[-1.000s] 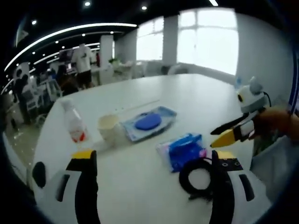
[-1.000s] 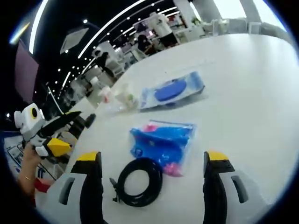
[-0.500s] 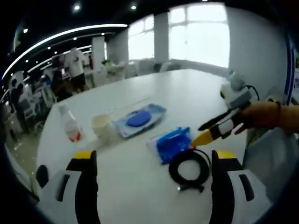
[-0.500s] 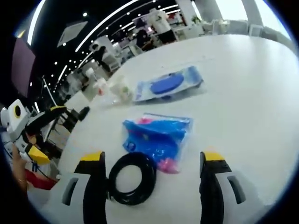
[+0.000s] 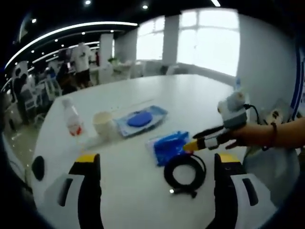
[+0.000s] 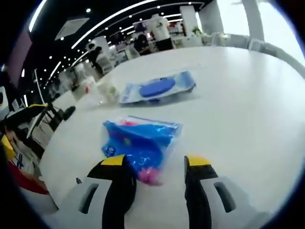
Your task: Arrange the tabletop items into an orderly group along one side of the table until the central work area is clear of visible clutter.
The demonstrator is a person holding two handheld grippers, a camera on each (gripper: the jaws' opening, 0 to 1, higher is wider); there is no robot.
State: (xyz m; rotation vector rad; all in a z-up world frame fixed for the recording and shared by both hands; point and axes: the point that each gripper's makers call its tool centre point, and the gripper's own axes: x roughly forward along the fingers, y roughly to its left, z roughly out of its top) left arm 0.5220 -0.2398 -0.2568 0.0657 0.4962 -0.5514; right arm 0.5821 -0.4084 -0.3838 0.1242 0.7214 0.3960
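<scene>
In the left gripper view the left claw (image 5: 155, 164) is spread wide above the white round surface (image 5: 200, 102), with the black coiled cable (image 5: 185, 173) between its jaws, while the right claw (image 5: 198, 143) reaches in from the right with its yellow tips close together over the blue crinkled plastic packet (image 5: 167, 147); farther back a clear flat packet holding a blue round pad (image 5: 139, 119) lies beside a pale paper cup (image 5: 104, 125), whose contents I cannot see, and a small clear plastic bottle with a red label (image 5: 72, 120). In the right gripper view the right claw (image 6: 156, 164) is half closed around the near end of the blue packet (image 6: 138, 143), not yet clearly pinching it. I judge it should bite the packet deep at its edge and then slide it low toward the cup and bottle, so the group stays together.
</scene>
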